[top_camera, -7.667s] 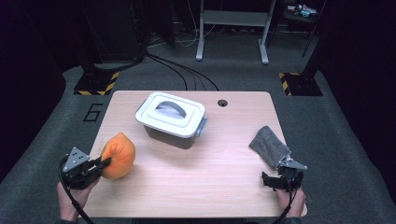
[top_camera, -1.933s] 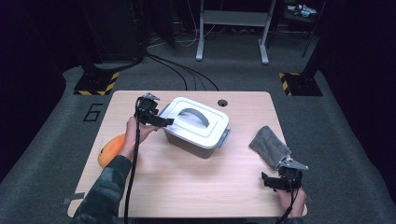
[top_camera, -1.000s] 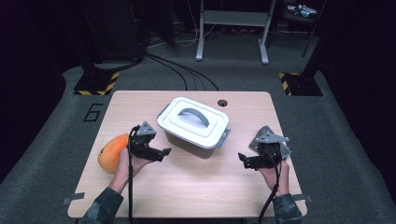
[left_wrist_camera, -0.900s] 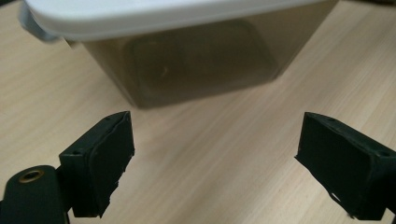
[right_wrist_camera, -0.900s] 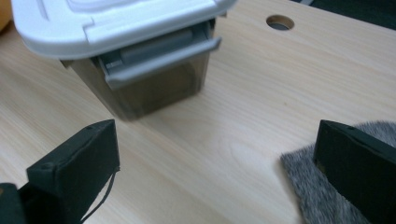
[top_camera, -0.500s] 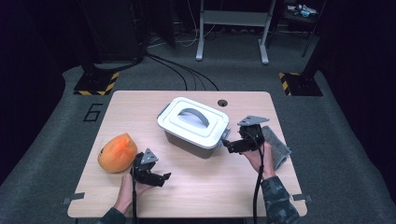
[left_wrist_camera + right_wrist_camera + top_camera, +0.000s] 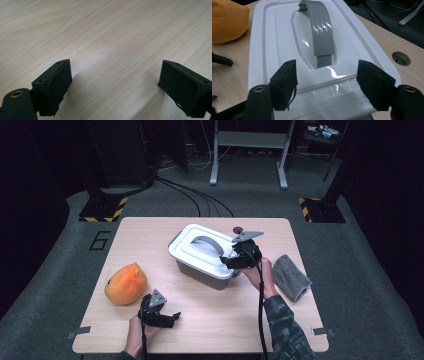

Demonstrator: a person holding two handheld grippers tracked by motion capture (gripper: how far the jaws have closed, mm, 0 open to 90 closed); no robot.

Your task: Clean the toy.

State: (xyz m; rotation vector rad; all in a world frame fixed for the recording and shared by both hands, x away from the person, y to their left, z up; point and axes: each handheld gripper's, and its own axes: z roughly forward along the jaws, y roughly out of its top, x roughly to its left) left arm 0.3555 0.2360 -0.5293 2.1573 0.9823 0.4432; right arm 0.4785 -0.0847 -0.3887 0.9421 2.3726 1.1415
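A grey box with a white lid [image 7: 192, 251] and a grey handle [image 7: 206, 243] stands mid-table. My right gripper [image 7: 227, 261] reaches over the box's right end, pointing left along the lid. In the right gripper view its jaws [image 7: 328, 85] have just been closing and stand half apart above the lid's near end [image 7: 329, 75]. The handle [image 7: 320, 32] lies just ahead, and the pads touch nothing. My left gripper [image 7: 170, 318] rests low near the table's front edge, right of the orange fruit [image 7: 125, 282]. It is open [image 7: 116, 87] over bare wood.
A folded grey cloth [image 7: 290, 276] lies on the table's right side, behind my right hand. The wooden table [image 7: 150, 235] has a cable hole [image 7: 400, 58] beyond the box. Black stands and cables sit on the floor at the back.
My right gripper has moved left from near the cloth up to the box's right end, its jaws narrower. My left gripper has sunk from beside the box to the table's front.
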